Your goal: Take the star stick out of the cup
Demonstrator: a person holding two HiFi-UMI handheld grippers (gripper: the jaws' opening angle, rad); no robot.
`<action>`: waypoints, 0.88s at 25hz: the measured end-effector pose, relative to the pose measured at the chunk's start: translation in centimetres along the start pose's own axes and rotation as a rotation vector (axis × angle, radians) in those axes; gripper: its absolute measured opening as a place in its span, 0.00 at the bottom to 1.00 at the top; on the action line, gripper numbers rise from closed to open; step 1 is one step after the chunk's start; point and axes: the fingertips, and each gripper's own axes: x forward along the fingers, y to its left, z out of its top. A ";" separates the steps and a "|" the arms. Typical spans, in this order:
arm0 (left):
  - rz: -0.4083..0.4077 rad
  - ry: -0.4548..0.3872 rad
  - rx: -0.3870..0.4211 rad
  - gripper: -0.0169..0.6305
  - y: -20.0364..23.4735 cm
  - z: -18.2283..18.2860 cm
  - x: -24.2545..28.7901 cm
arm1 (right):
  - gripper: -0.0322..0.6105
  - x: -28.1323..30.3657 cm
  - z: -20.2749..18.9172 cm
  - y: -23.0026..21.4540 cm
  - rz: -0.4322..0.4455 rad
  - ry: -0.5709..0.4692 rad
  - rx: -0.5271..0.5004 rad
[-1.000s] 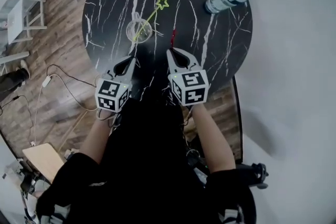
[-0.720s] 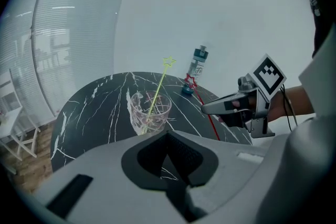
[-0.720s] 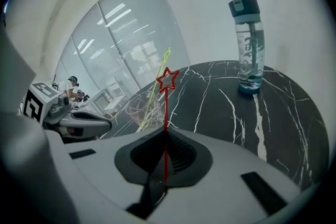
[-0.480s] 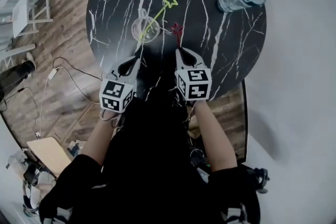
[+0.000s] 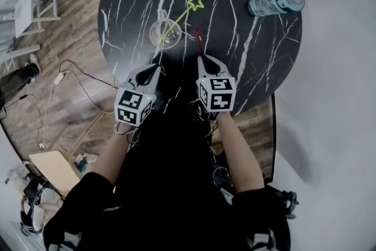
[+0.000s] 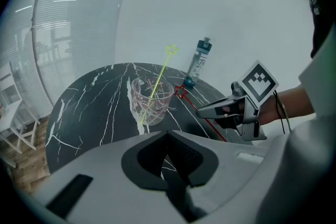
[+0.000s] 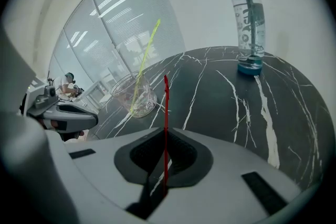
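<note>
A clear cup stands on the round black marble table. In it leans a yellow star stick, its star up and to the right. My right gripper is shut on a red star stick that points away from me, just right of the cup and outside it. The right gripper view shows this red star stick upright between the jaws, with the cup ahead to the left. My left gripper is shut on nothing, close in front of the cup.
A clear water bottle with a teal cap stands at the table's far right. Wooden floor with cables lies to the left, with a white rack beyond. The table's front edge runs just under both grippers.
The head view has shifted a little. Both grippers keep about the same places by the cup. The red stick's star, seen flat half a second ago, now shows edge-on.
</note>
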 end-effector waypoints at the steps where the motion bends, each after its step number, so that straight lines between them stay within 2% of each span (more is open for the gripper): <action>1: -0.004 0.002 0.003 0.02 -0.1 0.0 0.1 | 0.06 0.1 -0.1 -0.1 -0.002 0.003 -0.005; 15: -0.006 0.010 -0.001 0.02 -0.2 -0.5 0.2 | 0.06 0.8 -0.9 -0.8 -0.030 0.039 -0.018; 18: -0.008 0.005 0.005 0.02 -0.2 -0.2 0.2 | 0.12 0.8 -0.9 -0.6 -0.027 0.041 -0.013; 22: -0.007 -0.005 0.008 0.02 -0.2 0.2 -0.1 | 0.14 0.6 -0.6 -0.7 -0.034 0.023 -0.015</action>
